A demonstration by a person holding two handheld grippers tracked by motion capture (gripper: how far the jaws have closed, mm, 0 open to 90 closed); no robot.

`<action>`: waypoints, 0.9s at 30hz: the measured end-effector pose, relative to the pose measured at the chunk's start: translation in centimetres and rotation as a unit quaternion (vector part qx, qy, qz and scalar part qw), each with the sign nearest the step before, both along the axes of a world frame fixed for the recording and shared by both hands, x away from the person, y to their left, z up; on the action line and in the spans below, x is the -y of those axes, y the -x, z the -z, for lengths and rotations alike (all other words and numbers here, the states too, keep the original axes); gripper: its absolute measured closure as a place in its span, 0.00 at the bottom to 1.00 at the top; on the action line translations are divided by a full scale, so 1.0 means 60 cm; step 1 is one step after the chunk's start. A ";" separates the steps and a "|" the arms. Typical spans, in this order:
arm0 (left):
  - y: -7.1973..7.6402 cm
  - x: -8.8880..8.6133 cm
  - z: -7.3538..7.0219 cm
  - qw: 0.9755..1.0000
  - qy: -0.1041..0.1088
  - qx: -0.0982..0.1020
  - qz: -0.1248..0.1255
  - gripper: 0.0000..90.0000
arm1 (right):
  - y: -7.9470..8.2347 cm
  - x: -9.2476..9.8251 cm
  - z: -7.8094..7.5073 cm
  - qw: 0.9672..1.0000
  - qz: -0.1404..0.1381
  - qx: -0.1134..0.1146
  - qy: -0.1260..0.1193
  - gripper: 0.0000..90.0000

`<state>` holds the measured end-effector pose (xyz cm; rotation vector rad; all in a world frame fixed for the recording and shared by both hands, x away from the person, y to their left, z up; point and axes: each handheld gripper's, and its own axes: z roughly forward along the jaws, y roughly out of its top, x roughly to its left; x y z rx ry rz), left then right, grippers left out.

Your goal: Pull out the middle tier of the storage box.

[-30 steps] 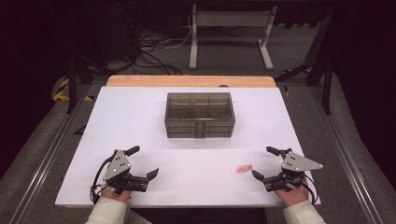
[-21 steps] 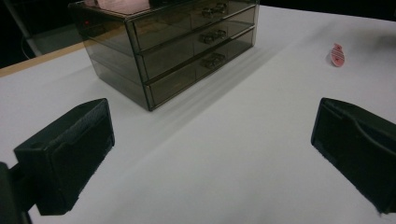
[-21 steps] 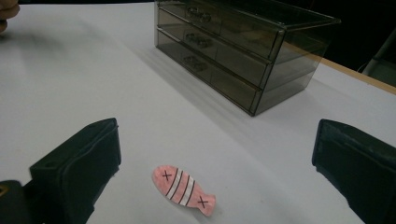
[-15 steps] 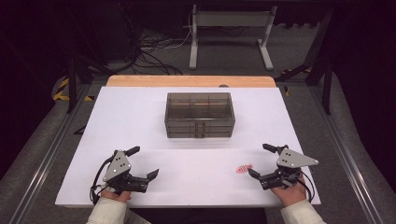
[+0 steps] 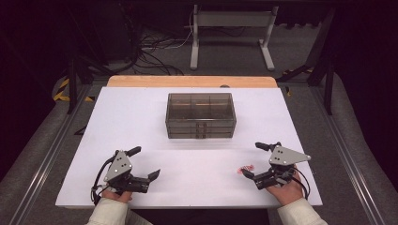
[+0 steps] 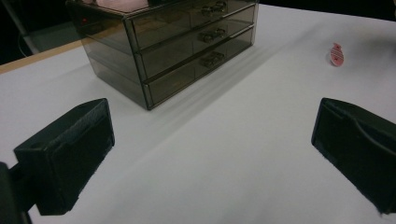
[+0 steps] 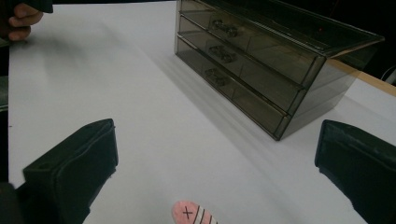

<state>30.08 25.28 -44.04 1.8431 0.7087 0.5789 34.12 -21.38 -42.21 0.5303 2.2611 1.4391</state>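
Note:
A small pink fish-shaped piece point(image 5: 246, 168) with dark stripes lies on the white table top point(image 5: 141, 117), near the front right. My right gripper point(image 5: 252, 160) is open and low over the table, its jaws either side of the piece's near end; in the right gripper view the piece point(image 7: 196, 214) sits at the bottom edge between the jaws point(image 7: 217, 172). My left gripper point(image 5: 145, 162) is open at the front left with nothing between its jaws point(image 6: 212, 163). From there the pink piece point(image 6: 336, 54) shows far off to the right.
A smoky transparent drawer unit point(image 5: 201, 115) with three shut drawers stands mid-table, fronts toward me point(image 6: 187, 46) point(image 7: 243, 60). A wooden strip point(image 5: 187, 81) runs along the table's far edge. The other hand point(image 7: 21, 18) shows at the top left of the right gripper view.
My right gripper has slid left and a little forward, up to the pink piece. The left gripper has stayed put.

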 end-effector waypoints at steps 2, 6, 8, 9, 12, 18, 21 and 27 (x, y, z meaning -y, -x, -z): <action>0.000 0.000 0.000 1.000 0.000 0.000 0.000 0.00 | -0.001 -0.002 0.000 1.000 -0.003 0.001 0.000 0.00; 0.000 0.001 0.000 1.000 -0.005 0.001 -0.003 0.01 | -0.005 -0.016 -0.007 1.000 -0.014 -0.012 0.009 0.00; 0.001 0.002 0.000 1.000 -0.005 0.002 -0.003 0.01 | -0.006 -0.022 -0.009 1.000 -0.020 -0.011 0.014 0.00; 0.001 0.002 0.000 1.000 -0.006 0.002 -0.002 0.01 | -0.006 -0.025 -0.011 1.000 -0.024 -0.012 0.016 0.01; 0.001 0.002 0.000 1.000 -0.006 0.001 -0.004 0.01 | -0.008 -0.033 -0.014 0.999 -0.028 -0.009 0.018 0.01; 0.001 0.003 0.000 1.000 -0.006 0.001 -0.004 0.01 | -0.013 -0.052 -0.022 0.999 -0.041 0.002 0.013 0.01; 0.001 0.003 0.000 1.000 -0.007 0.000 -0.001 0.01 | -0.014 -0.066 -0.027 0.999 -0.049 0.008 0.017 0.01; 0.000 0.003 0.001 1.000 -0.010 -0.002 0.002 0.01 | -0.022 -0.086 -0.031 0.998 -0.059 0.010 0.015 0.01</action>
